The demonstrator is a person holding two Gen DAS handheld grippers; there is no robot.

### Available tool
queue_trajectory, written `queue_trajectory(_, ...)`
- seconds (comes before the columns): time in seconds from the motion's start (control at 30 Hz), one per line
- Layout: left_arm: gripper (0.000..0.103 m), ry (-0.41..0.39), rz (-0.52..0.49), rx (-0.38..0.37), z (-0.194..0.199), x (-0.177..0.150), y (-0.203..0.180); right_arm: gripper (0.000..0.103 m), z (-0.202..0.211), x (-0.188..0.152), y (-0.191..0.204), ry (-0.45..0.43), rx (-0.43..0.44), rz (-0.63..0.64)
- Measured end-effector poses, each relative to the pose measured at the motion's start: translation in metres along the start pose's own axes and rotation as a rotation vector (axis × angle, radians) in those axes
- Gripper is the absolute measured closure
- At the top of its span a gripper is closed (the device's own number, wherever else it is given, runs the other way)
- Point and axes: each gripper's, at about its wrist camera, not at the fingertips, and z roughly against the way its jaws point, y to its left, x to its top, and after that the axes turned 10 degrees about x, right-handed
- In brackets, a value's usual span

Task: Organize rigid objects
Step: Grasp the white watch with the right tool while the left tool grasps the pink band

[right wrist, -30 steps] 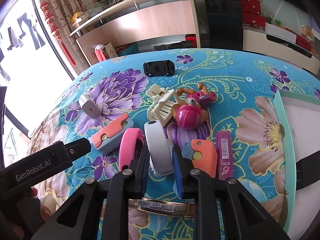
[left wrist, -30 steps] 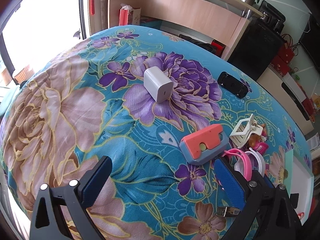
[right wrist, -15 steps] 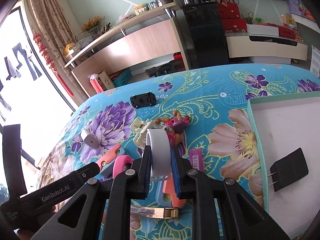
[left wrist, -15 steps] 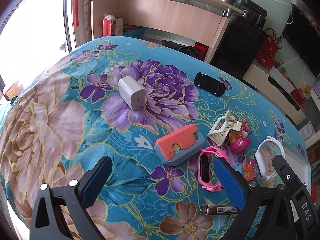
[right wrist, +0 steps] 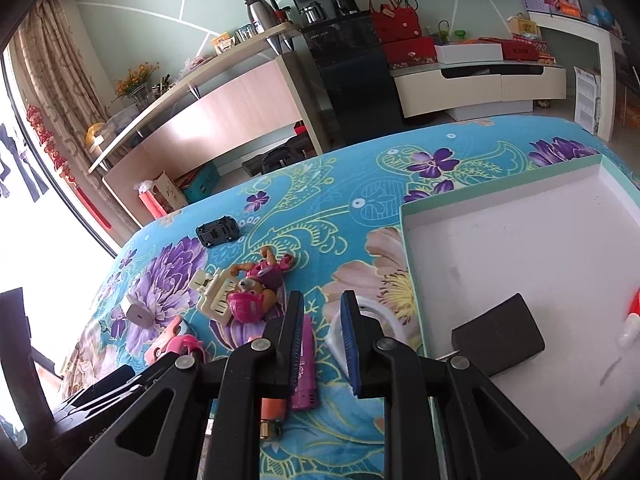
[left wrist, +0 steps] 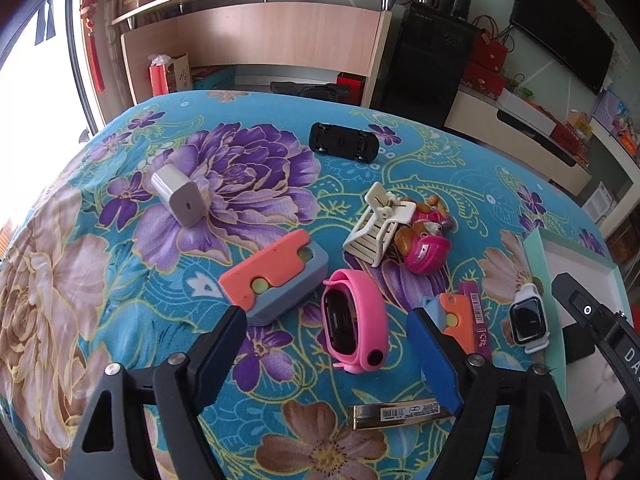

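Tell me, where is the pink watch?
In the left wrist view, the pink watch lies on the flowery cloth, just right of the orange and grey box and below the white hair clip.

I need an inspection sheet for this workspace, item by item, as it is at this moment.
Surface: flowered cloth covers the table; teal-rimmed tray at the right.
Job's things: black adapter inside the tray; white watch at the tray rim; pink watch, orange-blue case, white charger, black toy car, cream hair clip and pink pup toy loose on the cloth.
Clutter: purple stick, gold bar.
Grippers: left tongs open, over the pink watch; right tongs slightly apart, nothing between, white watch just outside one finger.
Cables: nothing seen.
Surroundings: wooden shelf, black cabinet.
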Motion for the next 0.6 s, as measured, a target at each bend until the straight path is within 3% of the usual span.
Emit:
queue_trajectory(0.3,0.058,0.047,-0.025,-0.001,-0.017,-0.003,-0.005,0.084,-0.011,-0.005,-0.011,0.079,-0.033,-0.035)
queue_trajectory(0.6,0.073,0.068,0.001,-0.019,-0.02,-0.003,0.004,0.084,-0.011,-0.006,-0.005,0.086,-0.079,0.025)
